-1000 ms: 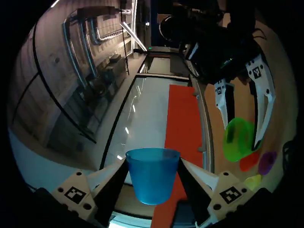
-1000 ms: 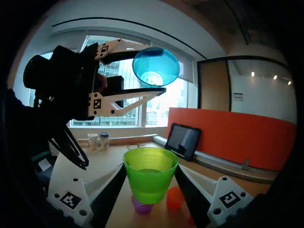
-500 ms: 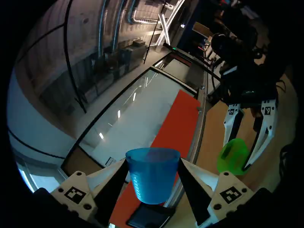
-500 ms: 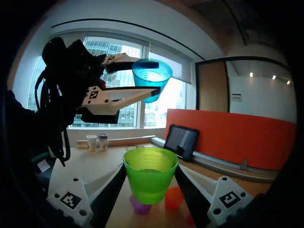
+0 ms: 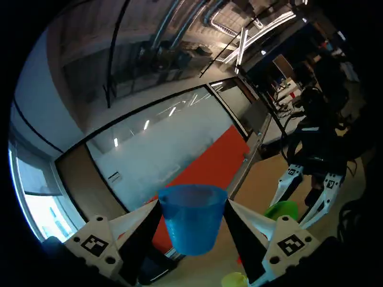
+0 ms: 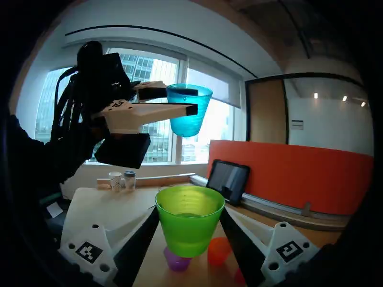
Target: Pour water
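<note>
Daylight from far windows (image 6: 222,129), overexposed; left tool (image 6: 191,100) backlit, dark. Ceiling strips (image 5: 244,40) glare. Fisheye bending at edges; focus sharp.

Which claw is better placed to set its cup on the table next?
Probably the right claw: it holds the green cup low over the table; the left claw holds the blue cup high.

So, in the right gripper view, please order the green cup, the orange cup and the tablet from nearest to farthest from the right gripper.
From the right gripper:
1. green cup: held between its fingers.
2. orange cup: just beyond, low on the table, slightly right.
3. tablet: farther back on the right, leaning by the orange partition.
</note>
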`<state>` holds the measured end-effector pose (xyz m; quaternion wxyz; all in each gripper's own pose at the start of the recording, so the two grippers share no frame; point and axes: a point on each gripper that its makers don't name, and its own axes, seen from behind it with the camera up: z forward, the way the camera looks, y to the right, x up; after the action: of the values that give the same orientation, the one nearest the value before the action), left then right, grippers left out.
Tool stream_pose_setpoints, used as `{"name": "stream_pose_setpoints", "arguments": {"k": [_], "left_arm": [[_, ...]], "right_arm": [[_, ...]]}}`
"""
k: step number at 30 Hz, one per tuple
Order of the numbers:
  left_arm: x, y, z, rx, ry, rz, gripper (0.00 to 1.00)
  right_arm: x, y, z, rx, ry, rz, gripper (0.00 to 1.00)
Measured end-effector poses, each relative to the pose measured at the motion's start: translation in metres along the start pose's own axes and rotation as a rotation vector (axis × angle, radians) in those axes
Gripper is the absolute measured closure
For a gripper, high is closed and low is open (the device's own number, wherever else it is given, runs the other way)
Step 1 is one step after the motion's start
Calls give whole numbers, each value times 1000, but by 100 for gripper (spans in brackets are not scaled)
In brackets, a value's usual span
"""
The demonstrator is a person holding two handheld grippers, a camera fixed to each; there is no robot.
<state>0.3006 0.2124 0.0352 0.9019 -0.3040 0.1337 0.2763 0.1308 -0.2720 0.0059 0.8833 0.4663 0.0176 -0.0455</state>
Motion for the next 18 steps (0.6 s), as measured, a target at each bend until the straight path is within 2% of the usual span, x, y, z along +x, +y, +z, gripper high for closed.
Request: {"name": "stream_pose_setpoints", "arguments": {"k": [9, 14, 18], "left_arm": [[-2, -16, -5, 4, -1, -165, 13], [-7, -19, -6, -11, -6, -257, 13], [-8, -19, -5, -29, 2, -358, 13]], "right_arm": [[3, 1, -1, -6, 4, -3, 11], [5, 1, -1, -7, 5, -6, 11], [7, 1, -1, -7, 7, -8, 10]]}}
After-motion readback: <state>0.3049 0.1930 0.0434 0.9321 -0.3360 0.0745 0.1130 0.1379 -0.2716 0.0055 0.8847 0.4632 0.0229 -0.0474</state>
